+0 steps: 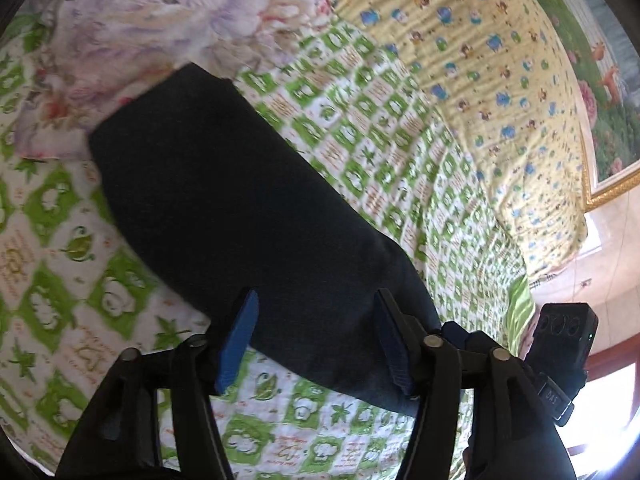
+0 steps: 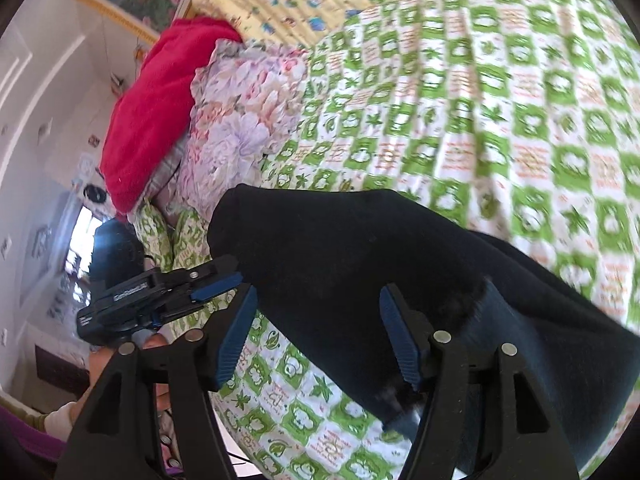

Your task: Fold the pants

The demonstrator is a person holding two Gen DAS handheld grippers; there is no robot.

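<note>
The dark navy pants (image 1: 240, 208), a long band of soft fabric that looks folded over on itself, lie flat on the green-and-white checked quilt with leaf and flower prints (image 1: 400, 152) that covers the bed. In the left wrist view the pants run from the floral pink-and-lilac pillow (image 1: 132, 40) at their far end down to the near edge of the quilt, where they pass under the left gripper (image 1: 316, 344). Its blue-padded fingers (image 1: 236, 344) stand spread apart, one on each side of the fabric band, and neither pad presses on the cloth.

In the right wrist view the right gripper (image 2: 320, 336) also hangs over the pants (image 2: 360, 264), its jaws spread wide with the dark cloth between and below them; the right-hand pad lies close against the fabric, but no pinch shows. The left gripper (image 2: 208, 288) appears here just off the pants' rounded far end, beside the floral pillow (image 2: 240, 120). A crumpled red cloth (image 2: 156, 112) rests on that pillow, away from the pants. Beyond the quilt lies a pale yellow blanket with small blue cartoon prints (image 1: 500, 80), and past it a gold-framed flower picture (image 1: 600, 120) on the wall.
</note>
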